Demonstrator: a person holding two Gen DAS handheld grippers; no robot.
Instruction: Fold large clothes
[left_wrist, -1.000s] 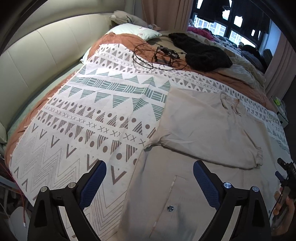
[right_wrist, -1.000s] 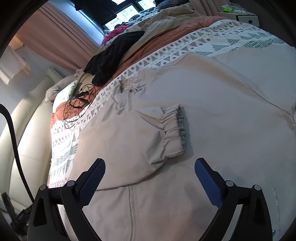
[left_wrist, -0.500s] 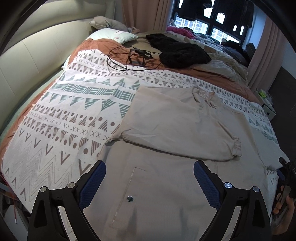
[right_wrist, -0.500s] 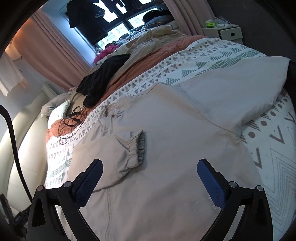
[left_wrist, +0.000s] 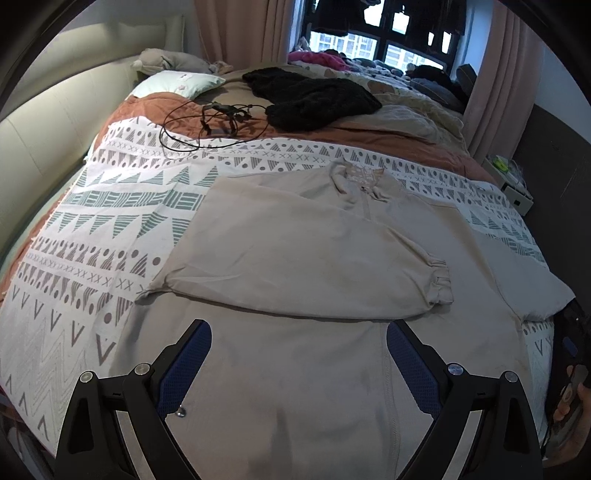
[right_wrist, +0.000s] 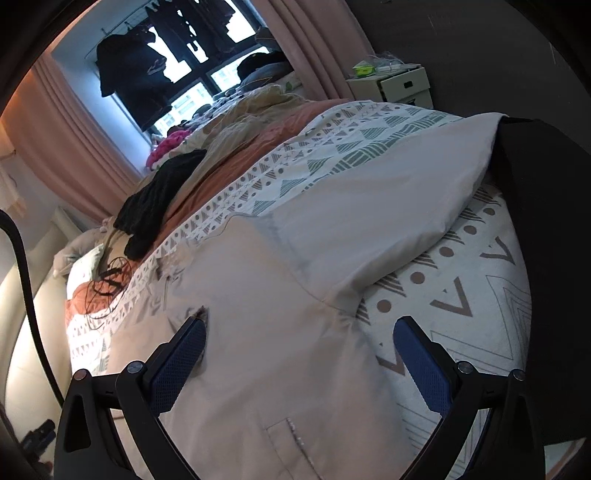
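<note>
Left wrist view: left gripper (left_wrist: 298, 363) hovering with fingers spread wide, gripping nothing, over the lower front of a beige jacket (left_wrist: 295, 387) lying flat on a patterned blanket (left_wrist: 92, 258). One sleeve (left_wrist: 314, 258) is lying folded across the chest, elastic cuff gathered. Bare blanket is showing to the left; black cable (left_wrist: 207, 125) and dark knit garment (left_wrist: 314, 96) are lying well beyond the collar.

Right wrist view: right gripper (right_wrist: 297, 365) hanging with fingers parted, empty, above the jacket's smooth side panel (right_wrist: 258, 295). The other sleeve (right_wrist: 369, 206) is stretching toward the bed edge.
</note>
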